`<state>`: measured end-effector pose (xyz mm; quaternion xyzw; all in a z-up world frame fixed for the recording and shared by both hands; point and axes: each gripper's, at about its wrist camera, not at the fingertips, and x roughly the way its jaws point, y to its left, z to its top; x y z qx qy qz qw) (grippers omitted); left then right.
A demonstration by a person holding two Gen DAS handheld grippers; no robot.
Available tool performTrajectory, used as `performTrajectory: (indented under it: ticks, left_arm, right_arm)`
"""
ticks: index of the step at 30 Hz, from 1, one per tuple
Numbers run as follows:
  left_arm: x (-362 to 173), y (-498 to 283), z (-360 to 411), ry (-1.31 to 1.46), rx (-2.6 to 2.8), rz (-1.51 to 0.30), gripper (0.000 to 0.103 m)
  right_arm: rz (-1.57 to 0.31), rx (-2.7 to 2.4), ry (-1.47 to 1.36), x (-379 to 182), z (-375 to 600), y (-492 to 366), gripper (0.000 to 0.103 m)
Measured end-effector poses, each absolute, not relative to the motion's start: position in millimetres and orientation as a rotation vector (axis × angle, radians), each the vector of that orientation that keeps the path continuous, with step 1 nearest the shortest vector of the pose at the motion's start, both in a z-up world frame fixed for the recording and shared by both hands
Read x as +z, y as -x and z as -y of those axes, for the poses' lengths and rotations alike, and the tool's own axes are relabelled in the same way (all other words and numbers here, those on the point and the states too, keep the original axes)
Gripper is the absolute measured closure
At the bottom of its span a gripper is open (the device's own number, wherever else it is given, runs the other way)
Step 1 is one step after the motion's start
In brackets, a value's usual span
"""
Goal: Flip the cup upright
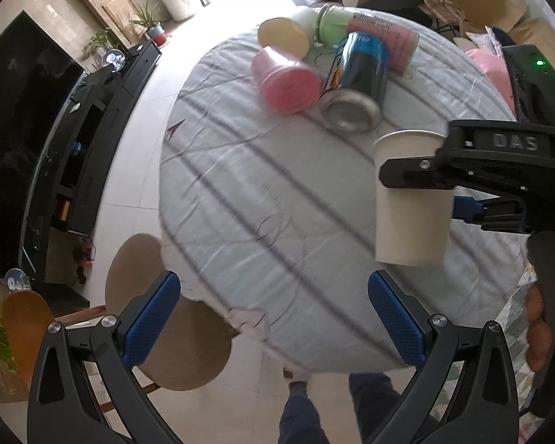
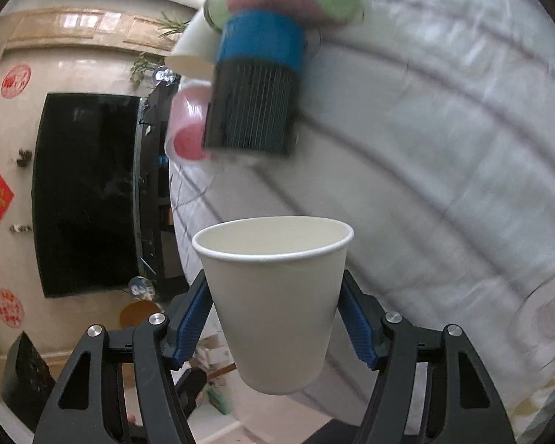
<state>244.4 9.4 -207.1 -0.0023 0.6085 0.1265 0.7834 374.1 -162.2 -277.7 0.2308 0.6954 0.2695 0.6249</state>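
You had right hand-held gripper clamped on cup, mouth up, above surface; left hand-held gripper gaped, empty. Risk: thin wall buckles w/ hard squeeze; tilted release tips it.

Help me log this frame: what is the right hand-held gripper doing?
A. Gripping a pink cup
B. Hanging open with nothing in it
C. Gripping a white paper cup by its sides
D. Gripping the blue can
C: the right hand-held gripper has its blue pads against both sides of the white paper cup, whose mouth faces up.
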Motion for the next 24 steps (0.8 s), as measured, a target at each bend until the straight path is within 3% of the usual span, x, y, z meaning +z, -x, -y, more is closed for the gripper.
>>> performTrajectory:
  ticks: [6, 9, 15, 18, 24]
  left_arm:
    - [-207, -229, -26, -0.022, 0.232, -1.291, 0.000]
    - [-203, -226, -30, -0.041, 0.213, -1.281, 0.000]
    - [-193, -234, -27, 0.008, 0.130, -1.273, 0.000]
    - [-190, -250, -17, 0.075, 0.071, -1.276, 0.000]
    - [-206, -289, 18, 0.168, -0.009, -1.330, 0.000]
  right_arm:
    - [-1.560, 0.530, -0.583, -287, 154, -352, 0.035]
    - [-1.599, 0.504, -0.689, -303, 151, -345, 0.023]
    - [-1.468, 0.511, -0.751, -259, 180, -331, 0.023]
    - [-1.379, 0.451, -0.595, -229, 211, -312, 0.022]
    - [-1.334, 0.380, -0.321, -227, 239, -271, 0.022]
